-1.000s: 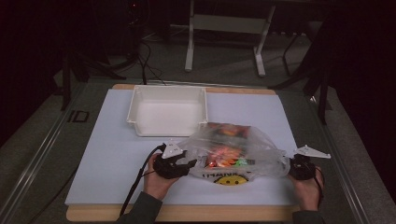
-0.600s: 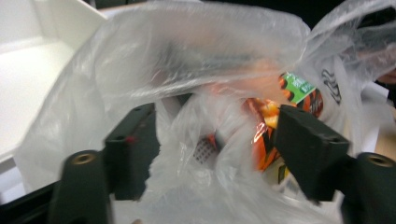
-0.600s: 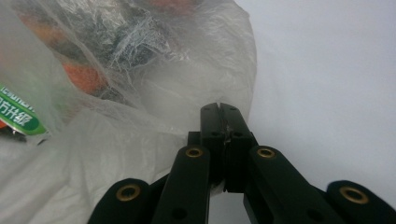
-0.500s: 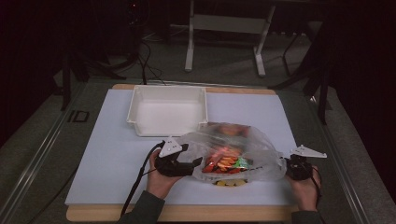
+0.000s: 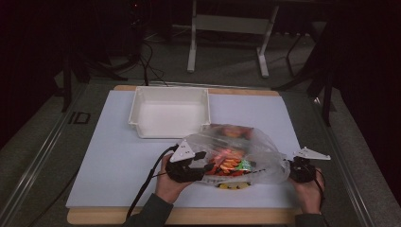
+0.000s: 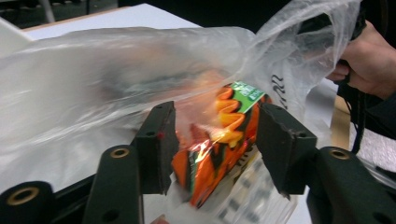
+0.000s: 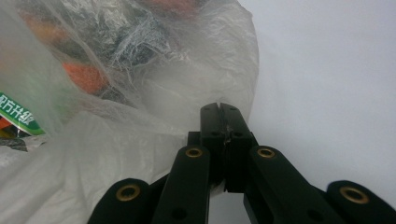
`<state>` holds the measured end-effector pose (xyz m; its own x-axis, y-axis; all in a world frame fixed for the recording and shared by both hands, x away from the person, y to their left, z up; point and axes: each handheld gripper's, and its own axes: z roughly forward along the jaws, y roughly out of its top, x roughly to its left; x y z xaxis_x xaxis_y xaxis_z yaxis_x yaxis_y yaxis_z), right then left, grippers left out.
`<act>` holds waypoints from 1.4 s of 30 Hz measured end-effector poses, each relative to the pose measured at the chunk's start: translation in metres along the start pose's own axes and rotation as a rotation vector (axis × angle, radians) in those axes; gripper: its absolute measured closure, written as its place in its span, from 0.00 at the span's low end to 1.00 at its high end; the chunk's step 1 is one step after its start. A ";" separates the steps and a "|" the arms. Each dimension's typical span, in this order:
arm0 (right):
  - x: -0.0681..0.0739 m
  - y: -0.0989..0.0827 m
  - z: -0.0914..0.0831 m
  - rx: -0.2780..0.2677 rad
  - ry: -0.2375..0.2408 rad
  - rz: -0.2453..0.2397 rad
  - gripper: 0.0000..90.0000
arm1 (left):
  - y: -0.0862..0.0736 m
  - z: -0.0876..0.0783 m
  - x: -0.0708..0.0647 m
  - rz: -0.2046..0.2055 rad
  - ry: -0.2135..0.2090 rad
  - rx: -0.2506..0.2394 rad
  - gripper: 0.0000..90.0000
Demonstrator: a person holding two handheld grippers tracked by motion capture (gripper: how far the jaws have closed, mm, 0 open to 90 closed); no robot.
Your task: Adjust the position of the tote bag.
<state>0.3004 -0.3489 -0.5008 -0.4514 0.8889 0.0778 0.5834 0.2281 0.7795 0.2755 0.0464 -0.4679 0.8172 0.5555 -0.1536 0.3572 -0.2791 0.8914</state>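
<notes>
So we've got a clear plastic bag (image 5: 246, 151) lying near the front edge of the tabletop (image 5: 118, 156), right of the middle, stuffed with orange snack packets. The right tongs (image 5: 289, 169) are clamped flat on the bag's right end, near the front right corner; in the right gripper view the two black jaws meet with a bit of the thin film pinched in between (image 7: 219, 109), and the rest of the bag bulges off to the left of them. The left tongs (image 5: 204, 166) sit at the bag's left side, pushed into its mouth. Their jaws have just been closing, and in the left gripper view an orange snack packet (image 6: 219, 140) with black markings and a green label sits between them, tilted. The left pad is right up against the packet, but there looks to be a small gap at the right one, so we'd call it half open around the packet rather than a firm grip. The plastic drapes over and around the jaws. Behind the bag, toward the back edge, there's a white plastic bin (image 5: 170, 113), left of centre, just apart from the bag.
</notes>
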 end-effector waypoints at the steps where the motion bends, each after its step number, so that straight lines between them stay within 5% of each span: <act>1: 0.000 0.000 0.000 0.000 -0.001 0.002 0.99 | 0.001 0.003 -0.002 0.008 -0.009 0.005 0.57; 10: -0.002 -0.001 -0.001 0.006 0.000 0.011 0.99 | 0.003 0.033 -0.023 0.110 -0.038 0.078 0.63; 16: -0.006 -0.004 -0.002 0.019 -0.005 0.021 0.99 | -0.011 0.051 -0.024 0.126 0.023 0.173 0.57; 42: -0.022 -0.019 -0.001 0.107 -0.070 0.067 0.99 | -0.048 0.047 -0.011 0.090 0.068 0.252 0.58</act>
<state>0.2985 -0.3728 -0.5171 -0.3631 0.9282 0.0810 0.6811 0.2051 0.7029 0.2706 0.0170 -0.5289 0.8213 0.5690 -0.0421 0.3932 -0.5111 0.7643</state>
